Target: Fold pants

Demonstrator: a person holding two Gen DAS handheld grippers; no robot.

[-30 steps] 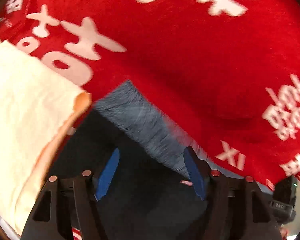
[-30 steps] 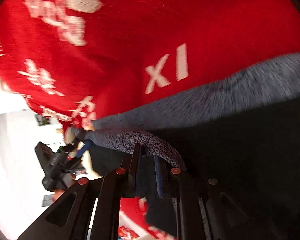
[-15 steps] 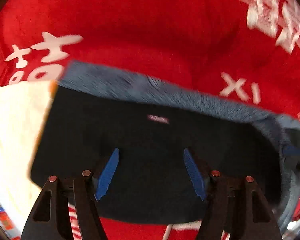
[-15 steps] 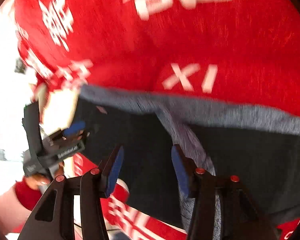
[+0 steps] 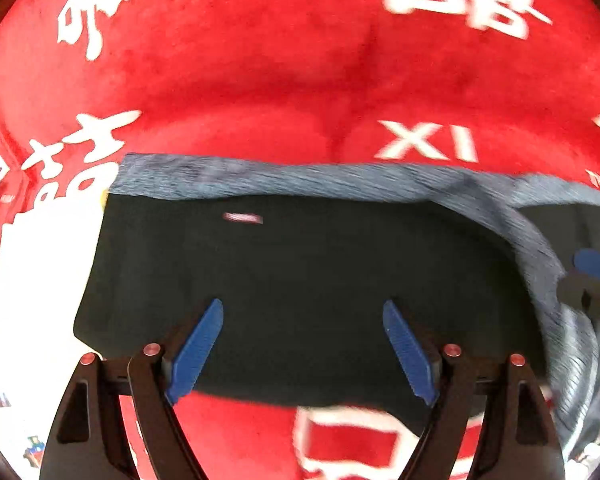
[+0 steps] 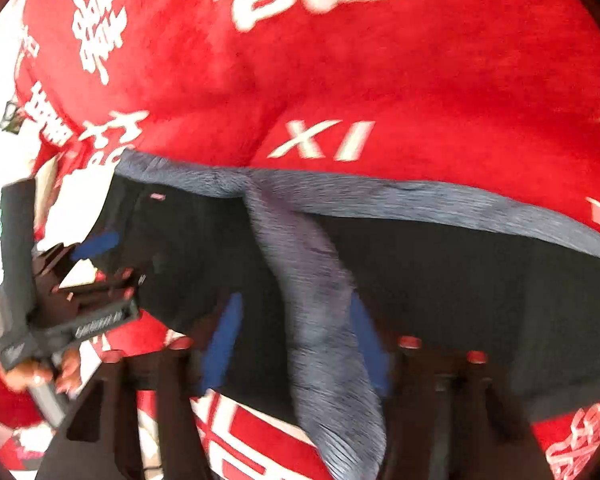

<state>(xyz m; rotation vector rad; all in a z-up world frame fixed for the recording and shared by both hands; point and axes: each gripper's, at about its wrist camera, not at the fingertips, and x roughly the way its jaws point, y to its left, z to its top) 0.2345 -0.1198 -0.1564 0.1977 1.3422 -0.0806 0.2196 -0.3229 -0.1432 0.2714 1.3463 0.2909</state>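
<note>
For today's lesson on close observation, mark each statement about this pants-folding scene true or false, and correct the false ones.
1. The pants lie on a red blanket with white lettering. True.
2. The left gripper is clamped on the pants. False: its jaws stand open above the dark fabric, gripping nothing.
3. The pants have a grey band along their far edge. True.
4. The right gripper is shut. False: it is open, with a grey fold between its fingers.
</note>
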